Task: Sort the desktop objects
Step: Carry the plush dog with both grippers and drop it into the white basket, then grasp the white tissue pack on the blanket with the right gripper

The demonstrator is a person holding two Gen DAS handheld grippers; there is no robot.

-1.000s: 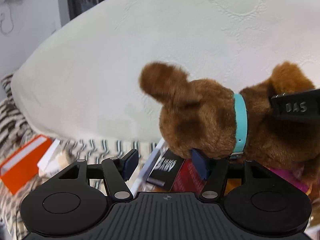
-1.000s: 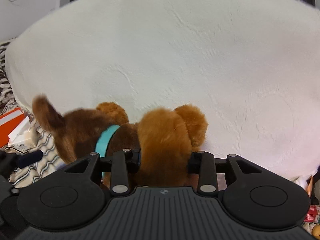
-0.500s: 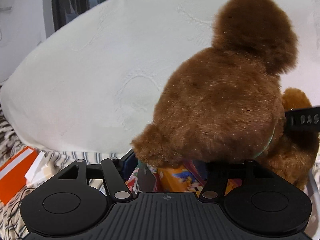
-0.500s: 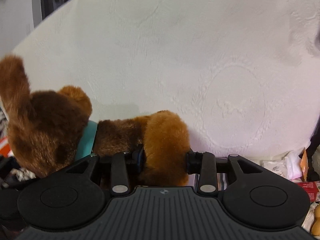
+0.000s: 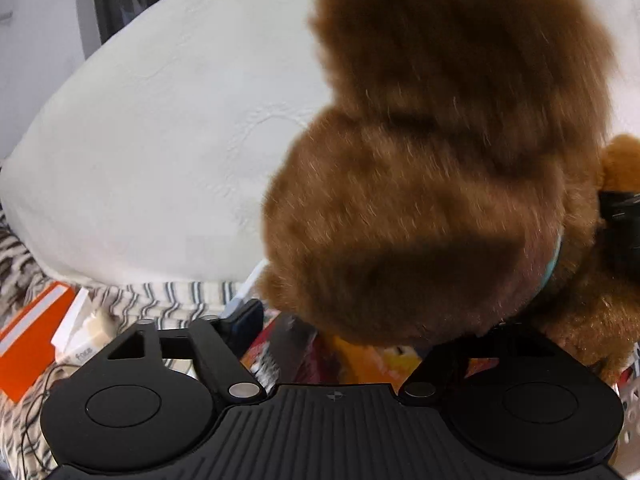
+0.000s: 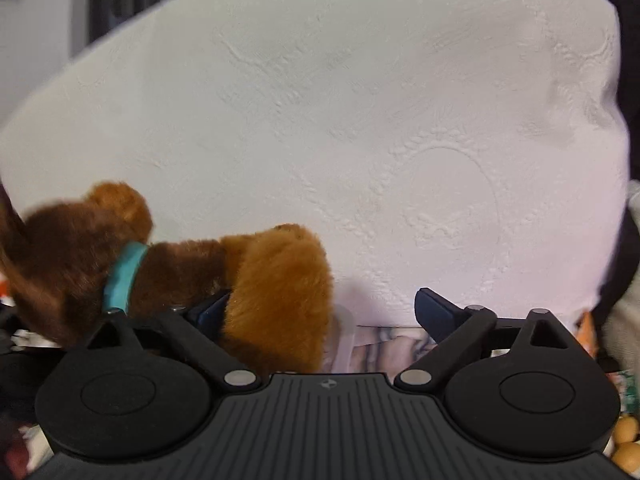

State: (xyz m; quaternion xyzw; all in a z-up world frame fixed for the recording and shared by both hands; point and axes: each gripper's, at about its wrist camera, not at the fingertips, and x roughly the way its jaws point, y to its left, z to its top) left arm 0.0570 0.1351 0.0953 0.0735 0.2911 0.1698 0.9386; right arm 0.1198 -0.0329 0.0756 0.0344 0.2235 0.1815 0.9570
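Note:
A brown plush dog [image 5: 432,184] with a teal collar [image 6: 124,280] fills the right of the left wrist view, very close to the camera. My left gripper [image 5: 340,320] has its jaws wide apart; the dog's head lies over the right finger and hides it. In the right wrist view the dog [image 6: 168,276] sits at the lower left. My right gripper [image 6: 324,312] is open; the dog's light-brown limb [image 6: 280,300] rests against the left finger, with a gap to the right finger.
A big white pillow [image 6: 340,120] stands right behind the dog and fills the background in both views. An orange box [image 5: 28,340], a white box and striped cloth [image 5: 160,292] lie at lower left. Colourful books [image 5: 360,356] lie under the dog.
My right gripper has opened and let go of the dog's limb. The dog has come much closer to the left camera and now covers its right side.

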